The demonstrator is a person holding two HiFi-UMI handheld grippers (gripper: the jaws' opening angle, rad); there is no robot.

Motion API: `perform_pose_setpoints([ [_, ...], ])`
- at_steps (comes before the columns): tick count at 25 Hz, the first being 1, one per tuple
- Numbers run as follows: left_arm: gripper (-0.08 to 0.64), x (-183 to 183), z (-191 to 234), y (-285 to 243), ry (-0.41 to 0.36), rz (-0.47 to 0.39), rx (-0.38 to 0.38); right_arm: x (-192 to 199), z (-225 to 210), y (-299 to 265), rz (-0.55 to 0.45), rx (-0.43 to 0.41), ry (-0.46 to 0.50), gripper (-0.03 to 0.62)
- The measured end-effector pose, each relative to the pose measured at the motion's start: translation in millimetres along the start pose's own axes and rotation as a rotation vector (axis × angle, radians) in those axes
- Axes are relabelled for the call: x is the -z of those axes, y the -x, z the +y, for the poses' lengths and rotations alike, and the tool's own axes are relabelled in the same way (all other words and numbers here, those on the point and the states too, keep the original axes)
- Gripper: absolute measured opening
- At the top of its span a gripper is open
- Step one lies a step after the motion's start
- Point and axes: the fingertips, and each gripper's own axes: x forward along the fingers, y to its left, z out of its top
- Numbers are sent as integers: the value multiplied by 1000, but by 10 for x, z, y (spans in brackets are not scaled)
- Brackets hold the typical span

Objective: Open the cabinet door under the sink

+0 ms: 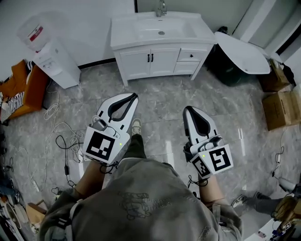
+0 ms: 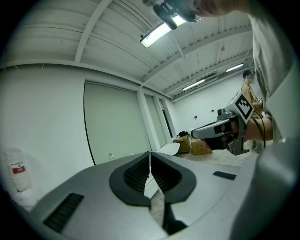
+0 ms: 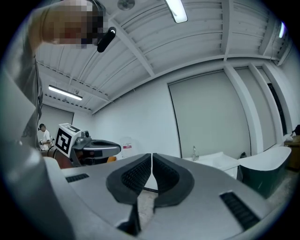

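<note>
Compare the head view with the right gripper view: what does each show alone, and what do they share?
Only the head view shows the dark door handles and loose cables on the floor. Only the right gripper view shows the ceiling lamps and a distant person. Both show the sink, its faucet, the left tool and the right tool.

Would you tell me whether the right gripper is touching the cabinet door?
Apart. The head view shows a stretch of floor between the right gripper and the cabinet door.
</note>
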Motion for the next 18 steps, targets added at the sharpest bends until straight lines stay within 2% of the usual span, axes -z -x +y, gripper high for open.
perform_pose_setpoints([
  [4, 21, 110, 192, -149, -25, 3, -1, 55, -108, -193, 11, 9, -3, 31],
  [10, 21, 320, 616, -422, 14, 34, -7, 97, -341, -717, 41, 18, -11, 30],
  [18, 21, 536, 1274, -942, 30, 31, -4, 107, -675, -1497, 77, 35, 1, 31],
])
